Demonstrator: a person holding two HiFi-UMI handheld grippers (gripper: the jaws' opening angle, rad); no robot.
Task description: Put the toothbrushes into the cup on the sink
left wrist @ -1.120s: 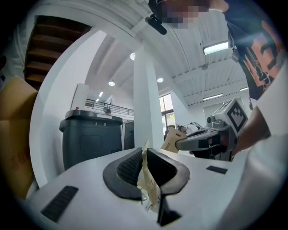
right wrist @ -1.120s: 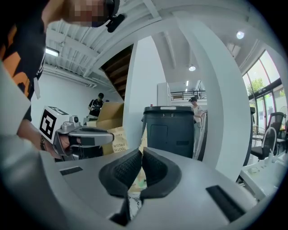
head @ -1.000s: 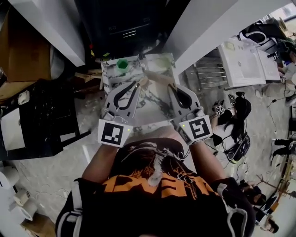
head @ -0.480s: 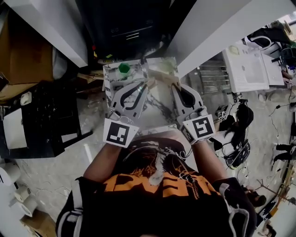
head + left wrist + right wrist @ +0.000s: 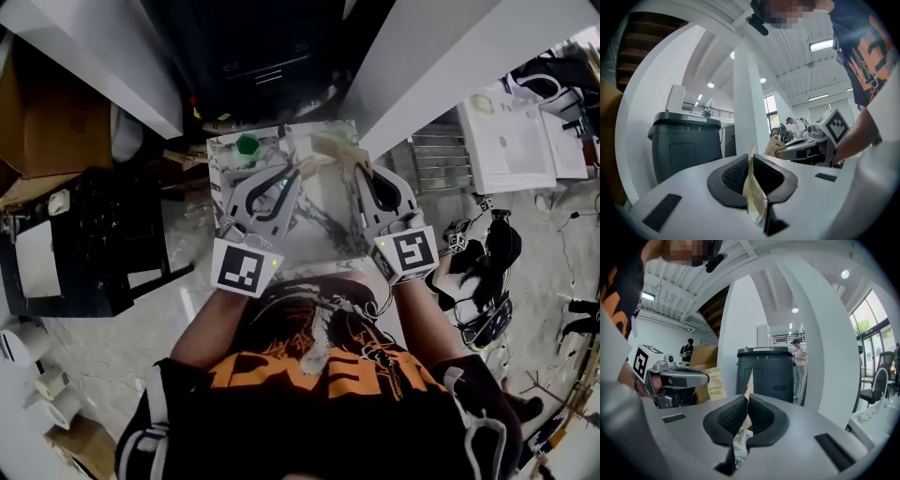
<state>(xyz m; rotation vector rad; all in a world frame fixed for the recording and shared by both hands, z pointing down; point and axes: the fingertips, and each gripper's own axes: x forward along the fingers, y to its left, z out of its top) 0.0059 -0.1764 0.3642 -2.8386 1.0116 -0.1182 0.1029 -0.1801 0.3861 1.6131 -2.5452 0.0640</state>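
Note:
A beige paper toothbrush packet (image 5: 334, 147) hangs between my two grippers over the far part of the marble sink top (image 5: 319, 225). My left gripper (image 5: 296, 172) is shut on its left edge, and the paper edge (image 5: 753, 187) shows pinched between the pads. My right gripper (image 5: 360, 169) is shut on the packet's serrated right edge (image 5: 748, 380). The right gripper view shows the packet (image 5: 714, 387), printed TOOTH BRUSH, at the left gripper (image 5: 701, 378). A green cup (image 5: 247, 144) stands at the sink top's far left corner, left of the left gripper's tips.
A dark grey bin (image 5: 766, 369) stands beyond the sink top, flanked by white columns (image 5: 747, 112). A black crate (image 5: 84, 234) and a cardboard box (image 5: 52, 122) lie to the left. A metal rack (image 5: 422, 159) and a white table (image 5: 511, 141) are to the right.
Both grippers, still shut on the packet, have shifted forward over the sink top, closer to its far edge. The green cup has not moved on the sink top.

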